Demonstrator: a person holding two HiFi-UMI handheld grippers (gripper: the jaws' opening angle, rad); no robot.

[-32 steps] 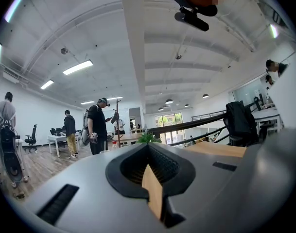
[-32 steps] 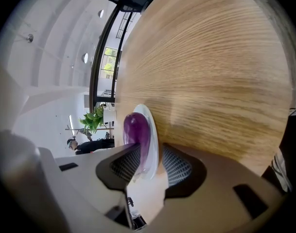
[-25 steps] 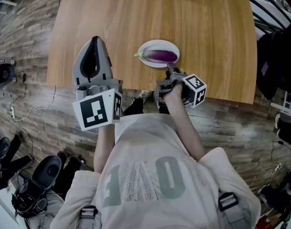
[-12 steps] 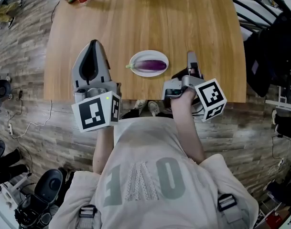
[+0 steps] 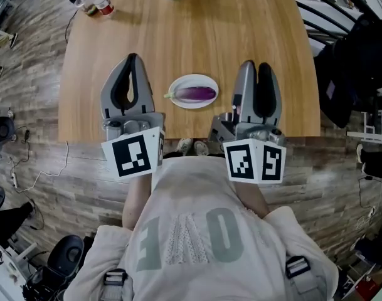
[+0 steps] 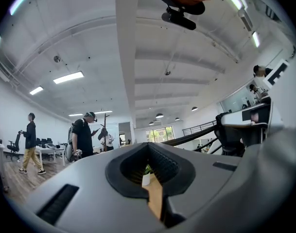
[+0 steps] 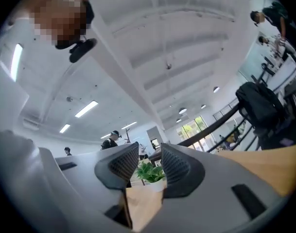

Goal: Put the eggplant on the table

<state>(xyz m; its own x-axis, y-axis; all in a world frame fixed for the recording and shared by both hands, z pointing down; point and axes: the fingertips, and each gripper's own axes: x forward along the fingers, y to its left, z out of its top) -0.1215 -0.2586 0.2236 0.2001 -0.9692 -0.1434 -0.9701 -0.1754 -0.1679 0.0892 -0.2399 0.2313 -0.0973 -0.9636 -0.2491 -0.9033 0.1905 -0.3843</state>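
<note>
Holding both tools out over the near edge of the table [image 5: 209,30], you've got your left gripper [image 5: 132,58] pinched together at the tips. The pads meet with nothing caught between them, and only a sliver of table wood shows through the loop they form. Your right gripper [image 5: 256,69] stands open with a clear gap between its jaws, and it's empty too. Its own view looks through that gap at a leafy potted plant [image 7: 148,171] on the far side.

Each tool carries a marker cube [image 5: 134,157] with black-and-white square patterns facing you, and no words on them. The one bit of lettering is on your shirt [image 5: 191,187]: big pale letters, upside down from the head camera, O, V and E.

Between the two grippers lies the eggplant [image 5: 197,93], on a white plate [image 5: 189,80] near the table's front edge. Its long axis runs left to right across you, green stem end toward your left gripper, rounded purple end toward your right. Neither tool touches it.

Off at the far left corner stands a small bottle [image 5: 103,6] with a red top, its print too small to read.
</note>
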